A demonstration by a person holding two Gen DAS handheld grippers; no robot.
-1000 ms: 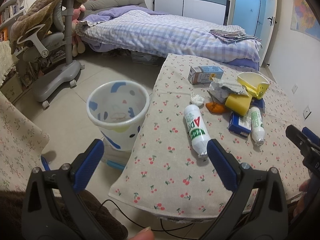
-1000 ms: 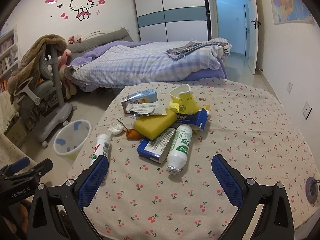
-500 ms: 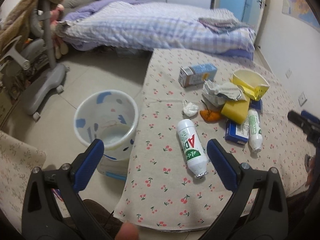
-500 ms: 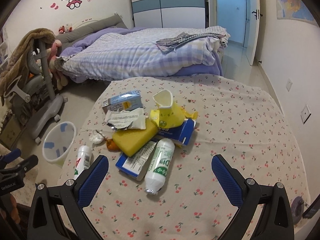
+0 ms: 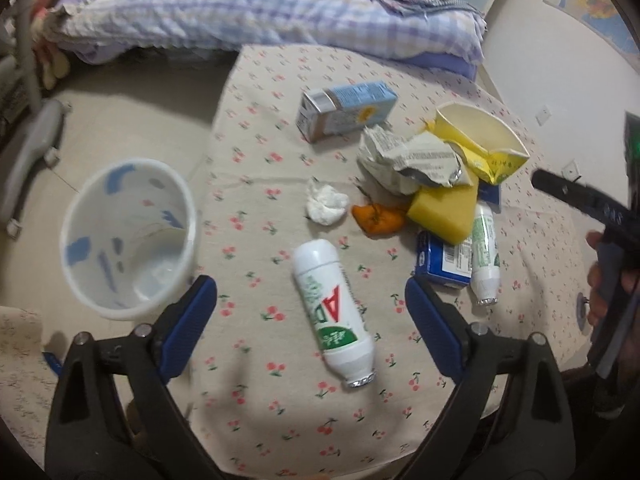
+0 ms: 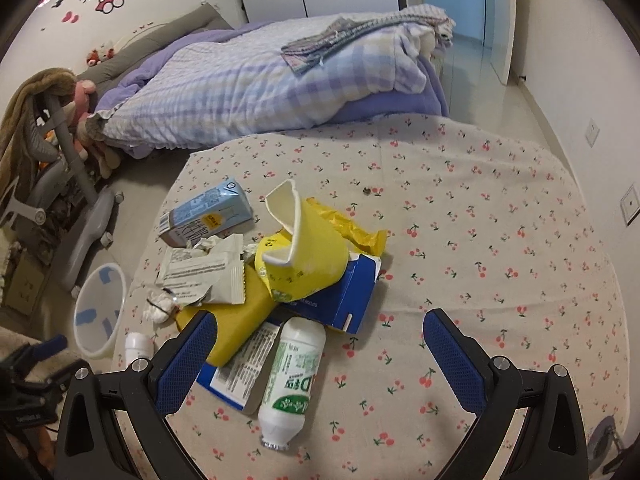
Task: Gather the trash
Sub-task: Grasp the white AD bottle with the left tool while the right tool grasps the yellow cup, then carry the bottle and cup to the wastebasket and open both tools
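Left claw (image 5: 311, 308) closing, right claw (image 6: 320, 350) wide

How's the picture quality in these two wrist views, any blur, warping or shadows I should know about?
Left wrist view: slightly motion-smeared, the white bottle soft-edged, a faint shadow on the tablecloth near the left gripper. Right wrist view: sharper, even indoor light. Both: strong fisheye bending of the table edge, with dark corners.

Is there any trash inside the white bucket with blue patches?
No, the white plastic bucket with blue patches looks bare inside, and all the trash lies on the cherry-print tablecloth.
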